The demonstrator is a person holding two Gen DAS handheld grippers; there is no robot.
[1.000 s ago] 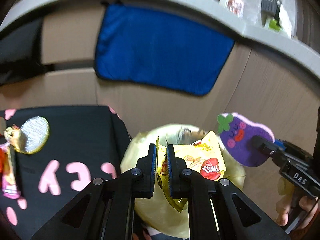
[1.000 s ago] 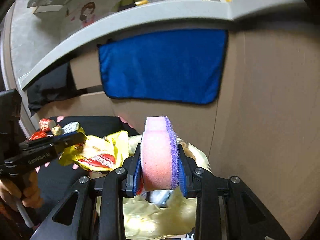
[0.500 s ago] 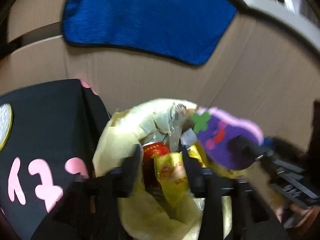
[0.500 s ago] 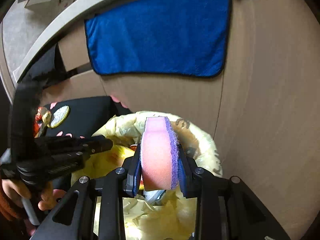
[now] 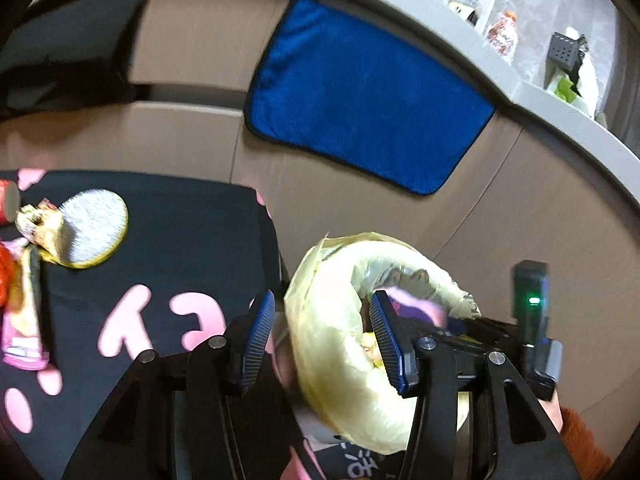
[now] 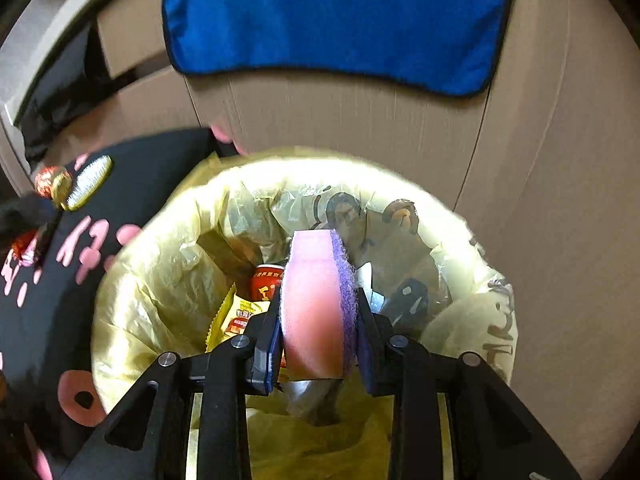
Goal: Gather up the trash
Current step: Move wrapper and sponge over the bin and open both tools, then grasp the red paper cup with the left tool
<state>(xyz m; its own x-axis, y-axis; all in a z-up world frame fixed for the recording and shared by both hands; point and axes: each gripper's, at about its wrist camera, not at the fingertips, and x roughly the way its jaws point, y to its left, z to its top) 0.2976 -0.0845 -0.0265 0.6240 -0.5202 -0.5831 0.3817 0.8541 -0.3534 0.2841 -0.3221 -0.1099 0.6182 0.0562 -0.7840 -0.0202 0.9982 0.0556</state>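
right tool [image 6: 318,316] is squeezing the sponge [image 6: 316,304] over the bin bag [image 6: 160,280] to drop it | left tool [image 5: 320,332] is hanging wide open, holding nothing

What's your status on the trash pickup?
Left gripper open, empty. Right gripper shut on sponge, over bin. Nothing blocking.

My sponge [image 6: 314,308] is soft pink foam with a rough purple scouring face. The bin liner [image 6: 160,276] is thin, glossy, crinkled plastic. Far off, the blue towel [image 5: 360,96] looks like matt, fuzzy cloth.
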